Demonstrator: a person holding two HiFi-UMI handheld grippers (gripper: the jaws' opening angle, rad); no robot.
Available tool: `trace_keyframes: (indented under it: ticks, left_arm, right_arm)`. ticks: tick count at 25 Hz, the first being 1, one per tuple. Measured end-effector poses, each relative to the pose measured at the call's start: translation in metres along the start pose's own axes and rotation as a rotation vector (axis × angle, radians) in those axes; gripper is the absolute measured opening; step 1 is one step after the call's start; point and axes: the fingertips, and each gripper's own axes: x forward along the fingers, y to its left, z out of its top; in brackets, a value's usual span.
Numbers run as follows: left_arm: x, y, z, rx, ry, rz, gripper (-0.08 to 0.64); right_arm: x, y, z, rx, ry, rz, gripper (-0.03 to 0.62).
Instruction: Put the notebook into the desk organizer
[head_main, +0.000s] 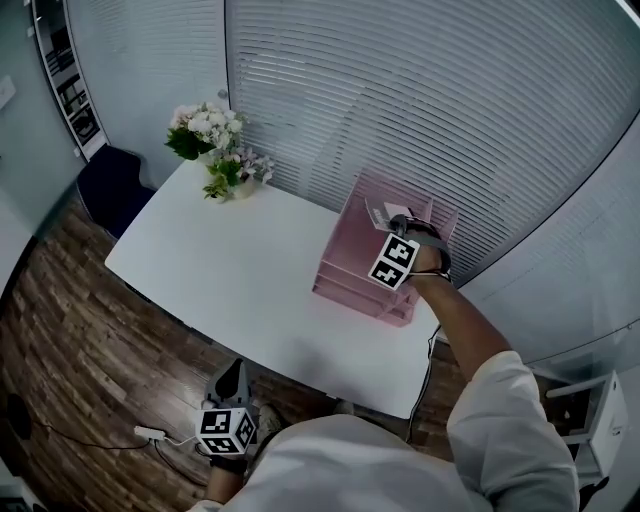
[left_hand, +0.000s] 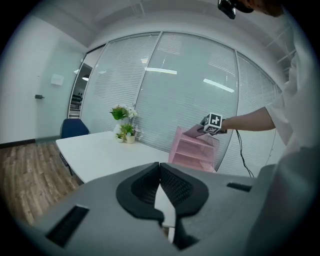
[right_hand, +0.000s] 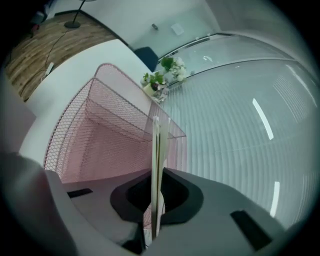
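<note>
Head view: notebook (head_main: 384, 212) over pink organizer (head_main: 348, 272)

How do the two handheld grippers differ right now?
The right gripper is clamped on the notebook, which is seen edge-on; the left gripper is shut on nothing. The right gripper is over the pink desk organizer on the table; the left gripper hangs low beside the person, off the table's near edge. Both are hand-held, with their jaws closed.
</note>
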Motion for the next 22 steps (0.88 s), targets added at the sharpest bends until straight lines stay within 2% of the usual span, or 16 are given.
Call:
trace_keyframes:
  ticks: [5,11,16,22]
  left_arm:
    - [-0.01,0.006,-0.005,-0.018,-0.004,0.012,0.009]
    - [-0.016,0.021,-0.007,-0.032,-0.008,0.027,0.009]
    - [-0.02,0.028,-0.011,-0.042,-0.009,0.034,0.009]
    - [-0.022,0.033,-0.01,-0.044,-0.015,0.038,0.009]
  right_arm:
    - [0.01,0.03,0.009,-0.119,0.079,0.083,0.039]
    - [0.016,0.045,0.02,-0.118,0.1,0.156,0.065]
    - [0.012,0.055,0.028,-0.119,0.107,0.251,0.132]
    - [0.009,0.058,0.035,-0.135,0.105,0.339,0.167]
